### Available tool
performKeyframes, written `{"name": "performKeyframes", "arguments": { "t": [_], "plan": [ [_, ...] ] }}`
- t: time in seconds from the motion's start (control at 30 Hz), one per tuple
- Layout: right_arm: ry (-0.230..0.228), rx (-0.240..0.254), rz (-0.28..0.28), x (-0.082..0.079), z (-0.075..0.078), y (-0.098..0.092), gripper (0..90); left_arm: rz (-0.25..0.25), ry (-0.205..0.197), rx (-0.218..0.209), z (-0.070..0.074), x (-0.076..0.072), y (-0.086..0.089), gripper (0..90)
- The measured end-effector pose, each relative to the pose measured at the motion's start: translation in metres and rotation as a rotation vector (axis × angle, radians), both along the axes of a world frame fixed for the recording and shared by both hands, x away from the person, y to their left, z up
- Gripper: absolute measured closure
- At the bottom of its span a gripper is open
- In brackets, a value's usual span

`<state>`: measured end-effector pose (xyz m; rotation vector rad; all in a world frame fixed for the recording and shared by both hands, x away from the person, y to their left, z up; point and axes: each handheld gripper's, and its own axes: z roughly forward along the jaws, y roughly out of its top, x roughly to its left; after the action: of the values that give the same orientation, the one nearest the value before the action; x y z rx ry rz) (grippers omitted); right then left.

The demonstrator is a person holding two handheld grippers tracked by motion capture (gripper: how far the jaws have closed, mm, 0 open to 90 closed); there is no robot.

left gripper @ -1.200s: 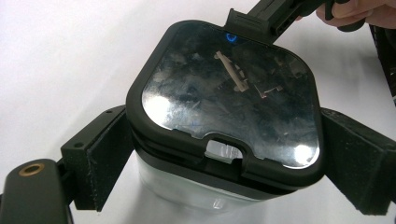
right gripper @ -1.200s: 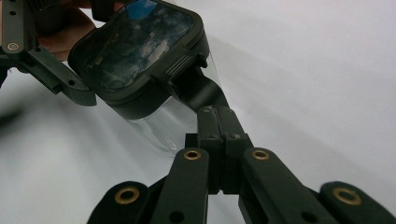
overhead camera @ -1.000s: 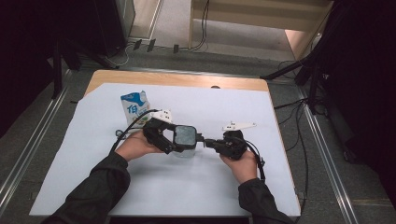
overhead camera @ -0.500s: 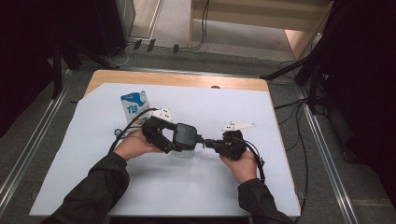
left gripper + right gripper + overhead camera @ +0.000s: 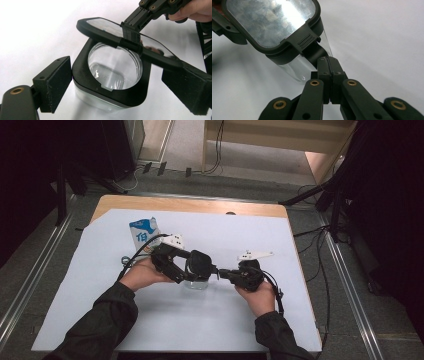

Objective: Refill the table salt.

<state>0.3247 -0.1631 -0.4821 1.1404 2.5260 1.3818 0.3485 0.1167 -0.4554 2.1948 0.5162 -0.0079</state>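
A clear jar [image 5: 196, 283] with a black square rim [image 5: 82, 75] stands on the white sheet. My left gripper [image 5: 191, 271] straddles it, one pad [image 5: 53, 85] against each side of the rim, gripper midpoint [image 5: 120, 92]. Its black-framed lid [image 5: 105, 25] with a shiny panel [image 5: 272, 17] is tilted up off the mouth, still low on the far side. My right gripper [image 5: 219, 272] comes in from the right, and its jaws [image 5: 328, 66] are shut on the lid's ribbed tab [image 5: 305, 41]. The jar looks empty.
A blue and white carton [image 5: 142, 234] stands upright behind the left hand. The white sheet [image 5: 260, 320] covers most of the wooden table [image 5: 190, 205]. Cables trail from both grippers, and metal rails run along the floor on both sides.
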Motion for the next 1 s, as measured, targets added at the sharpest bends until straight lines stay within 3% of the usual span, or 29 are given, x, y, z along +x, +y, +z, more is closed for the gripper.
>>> {"name": "performKeyframes", "arguments": {
  "t": [0.13, 0.27, 0.4, 0.57, 0.7, 0.83, 1.0],
  "plan": [
    [-0.001, 0.004, -0.003, 0.000, 0.000, 0.000, 90.0, 0.009, 0.035, -0.038, 0.002, 0.003, 0.006, 16.5],
    [0.000, 0.006, -0.003, 0.000, 0.000, 0.000, 90.0, 0.009, 0.020, -0.069, 0.007, 0.003, 0.012, 25.8],
    [0.006, 0.010, -0.001, -0.001, 0.000, 0.000, 90.0, 0.012, -0.018, -0.060, 0.012, 0.000, 0.015, 37.3],
    [0.012, 0.013, -0.001, -0.001, 0.001, 0.000, 90.0, -0.035, 0.002, -0.077, 0.016, -0.002, 0.018, 58.8],
    [0.012, 0.013, 0.000, -0.001, 0.000, 0.000, 90.0, -0.042, 0.017, -0.080, 0.018, -0.004, 0.015, 66.3],
    [0.014, 0.011, 0.002, -0.004, 0.000, -0.001, 90.0, -0.081, 0.067, -0.094, 0.020, -0.004, 0.012, 78.0],
    [0.011, 0.014, -0.001, -0.005, 0.000, 0.000, 90.0, -0.071, 0.039, -0.068, 0.023, -0.010, 0.002, 86.2]
  ]
}}
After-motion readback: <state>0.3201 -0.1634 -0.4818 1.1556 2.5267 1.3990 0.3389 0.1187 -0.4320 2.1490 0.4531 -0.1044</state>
